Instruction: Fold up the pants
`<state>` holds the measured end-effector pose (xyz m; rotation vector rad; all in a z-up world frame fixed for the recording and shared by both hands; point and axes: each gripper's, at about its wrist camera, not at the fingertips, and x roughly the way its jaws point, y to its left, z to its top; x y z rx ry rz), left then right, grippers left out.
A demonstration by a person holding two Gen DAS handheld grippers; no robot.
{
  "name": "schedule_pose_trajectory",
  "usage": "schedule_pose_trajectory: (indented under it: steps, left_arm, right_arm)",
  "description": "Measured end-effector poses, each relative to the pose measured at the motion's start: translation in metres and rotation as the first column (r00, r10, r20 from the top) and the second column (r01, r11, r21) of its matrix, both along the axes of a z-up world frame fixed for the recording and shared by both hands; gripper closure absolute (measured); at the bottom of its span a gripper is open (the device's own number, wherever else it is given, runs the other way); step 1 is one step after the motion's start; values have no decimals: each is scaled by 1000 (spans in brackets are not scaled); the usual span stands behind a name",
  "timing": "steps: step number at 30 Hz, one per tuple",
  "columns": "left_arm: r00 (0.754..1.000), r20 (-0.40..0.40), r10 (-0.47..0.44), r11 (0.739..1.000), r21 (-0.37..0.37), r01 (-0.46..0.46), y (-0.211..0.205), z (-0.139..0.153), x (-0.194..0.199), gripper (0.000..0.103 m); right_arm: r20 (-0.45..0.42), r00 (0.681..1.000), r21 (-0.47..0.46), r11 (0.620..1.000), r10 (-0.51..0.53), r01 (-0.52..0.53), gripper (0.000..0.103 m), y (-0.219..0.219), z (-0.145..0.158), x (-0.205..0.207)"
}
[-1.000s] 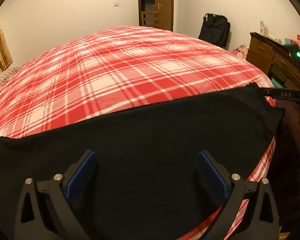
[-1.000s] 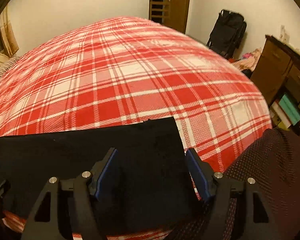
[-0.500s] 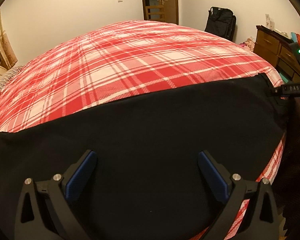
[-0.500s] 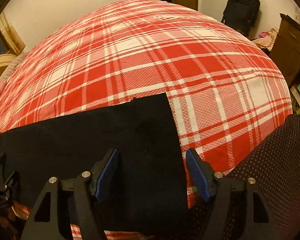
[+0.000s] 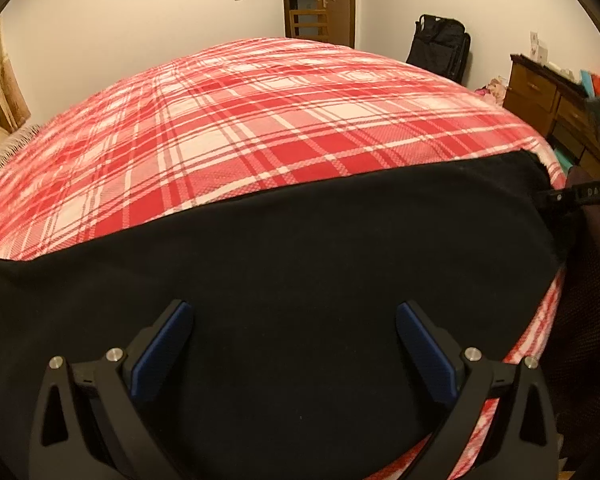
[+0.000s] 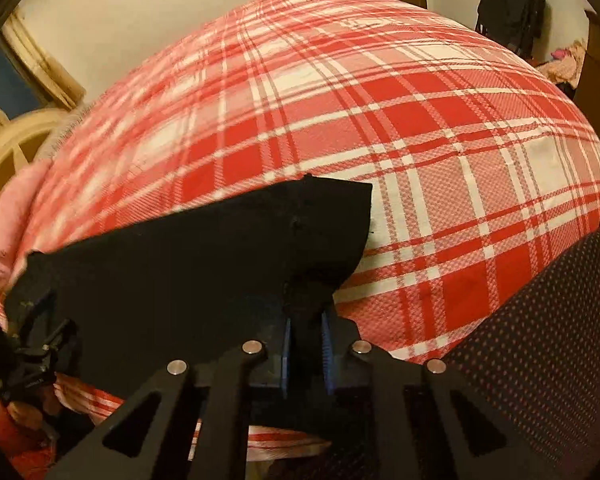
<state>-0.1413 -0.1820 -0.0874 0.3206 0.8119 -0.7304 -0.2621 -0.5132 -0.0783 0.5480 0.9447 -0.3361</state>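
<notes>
Black pants point(image 5: 300, 240) lie flat across the near edge of a bed with a red plaid cover point(image 5: 260, 120). My left gripper point(image 5: 292, 312) hovers open over the pants' middle, its blue pads wide apart with nothing pinched between them. My right gripper point(image 6: 306, 332) sits at the pants' point(image 6: 180, 264) right end. Its jaws are closing, and a bunched fold of black fabric is squeezed between the blue pads. The pants' right corner curls up off the cover. From the left wrist view, the right gripper point(image 5: 580, 196) shows at the pants' far right edge.
A person's dark dotted clothing point(image 6: 540, 320) fills the lower right beside the bed. A black backpack point(image 5: 440, 52) leans on the far wall, near a wooden dresser point(image 5: 548, 92) and a door point(image 5: 320, 0). Pink cloth point(image 6: 8, 216) lies at the bed's left.
The right gripper tipped down and its jaws went from wide apart to nearly together on the pants' right end, which bunched and curled up. The left gripper stayed open and still.
</notes>
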Motion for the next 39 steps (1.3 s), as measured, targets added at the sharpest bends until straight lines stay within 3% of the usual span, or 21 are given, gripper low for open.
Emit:
schedule_pose_trajectory:
  steps: [9, 18, 28, 34, 39]
  left_arm:
    - [998, -45, 31, 998, -55, -33, 11, 7, 12, 0]
    - [994, -31, 107, 986, -125, -110, 57, 33, 38, 0]
    - [965, 11, 261, 956, -140, -257, 136, 37, 71, 0]
    - [934, -1, 358, 927, -118, -355, 183, 27, 86, 0]
    - [906, -9, 424, 899, -114, -422, 215, 20, 94, 0]
  right_arm:
    - [137, 990, 52, 998, 34, -42, 91, 39, 43, 8]
    - [283, 940, 155, 959, 189, -239, 91, 121, 74, 63]
    - [334, 873, 211, 874, 356, -437, 91, 223, 56, 147]
    - [293, 809, 186, 800, 509, -571, 91, 303, 33, 189]
    - [233, 783, 135, 779, 576, -613, 91, 354, 6, 217]
